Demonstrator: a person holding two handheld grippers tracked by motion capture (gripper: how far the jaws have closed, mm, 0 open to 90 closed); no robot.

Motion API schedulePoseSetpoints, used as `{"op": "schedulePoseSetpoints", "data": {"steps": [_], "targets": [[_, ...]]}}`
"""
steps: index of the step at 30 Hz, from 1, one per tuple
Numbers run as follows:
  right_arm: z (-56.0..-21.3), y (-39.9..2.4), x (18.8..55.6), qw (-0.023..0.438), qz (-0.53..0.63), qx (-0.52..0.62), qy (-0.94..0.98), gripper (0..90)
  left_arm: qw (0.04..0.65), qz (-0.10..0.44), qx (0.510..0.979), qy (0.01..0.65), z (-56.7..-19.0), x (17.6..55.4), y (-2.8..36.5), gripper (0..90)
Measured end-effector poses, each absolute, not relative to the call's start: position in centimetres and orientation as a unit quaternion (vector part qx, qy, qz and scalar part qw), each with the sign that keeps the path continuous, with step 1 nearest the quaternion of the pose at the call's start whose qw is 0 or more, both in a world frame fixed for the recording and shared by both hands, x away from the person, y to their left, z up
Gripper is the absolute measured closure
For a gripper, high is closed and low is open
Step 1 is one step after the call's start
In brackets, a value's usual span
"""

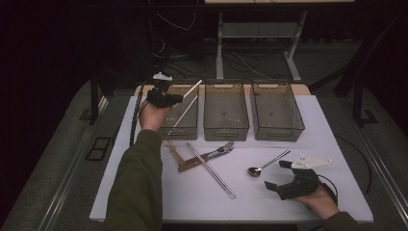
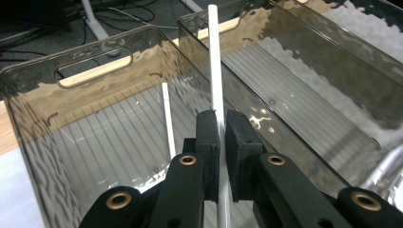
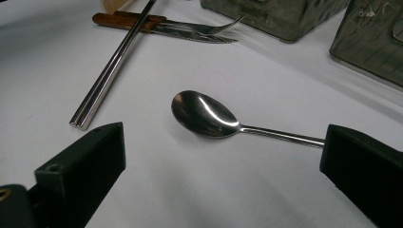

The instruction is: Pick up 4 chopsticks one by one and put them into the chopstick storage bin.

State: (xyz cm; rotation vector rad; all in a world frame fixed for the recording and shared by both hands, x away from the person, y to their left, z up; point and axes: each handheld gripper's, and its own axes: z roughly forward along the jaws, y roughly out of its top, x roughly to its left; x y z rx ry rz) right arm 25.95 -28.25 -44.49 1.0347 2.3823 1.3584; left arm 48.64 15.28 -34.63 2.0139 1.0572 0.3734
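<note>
My left gripper (image 1: 176, 98) is shut on a white chopstick (image 1: 193, 87) and holds it above the left smoked-plastic bin (image 1: 169, 131). In the left gripper view the pads (image 2: 209, 137) pinch that chopstick (image 2: 215, 66), which slants up over the bin's rim. A second white chopstick (image 2: 166, 118) lies inside that bin (image 2: 95, 64). My right gripper (image 1: 276, 174) rests open on the table near the front right. A metal spoon (image 1: 266, 164) lies just ahead of it. In the right gripper view the spoon's bowl (image 3: 204, 114) sits between the wide-apart jaws, untouched.
Two more bins, the middle one (image 1: 226, 129) and the right one (image 1: 279, 131), stand in a row at the back of the white table (image 1: 337, 144). A pair of metal chopsticks (image 1: 211, 171), a wooden-handled fork and knife (image 1: 207, 155) and a small wooden utensil (image 1: 174, 152) lie mid-table.
</note>
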Motion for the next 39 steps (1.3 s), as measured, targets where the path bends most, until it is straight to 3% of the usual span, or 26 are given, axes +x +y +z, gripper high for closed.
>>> {"op": "schedulePoseSetpoints", "data": {"steps": [21,32,39], "targets": [[-44.5,-28.3,26.0,0.102,0.465,0.353,0.805,1.4,0.318,0.152,0.796,0.491,-38.4,51.7,15.1,84.2],[-44.5,-28.4,26.0,0.102,0.464,0.354,0.805,1.4,0.321,0.158,0.795,0.490,-38.5,51.8,14.8,83.0],[-44.5,-28.4,25.9,0.103,0.466,0.354,0.804,1.4,0.334,0.166,0.797,0.475,-38.4,51.6,14.5,71.3]]}}
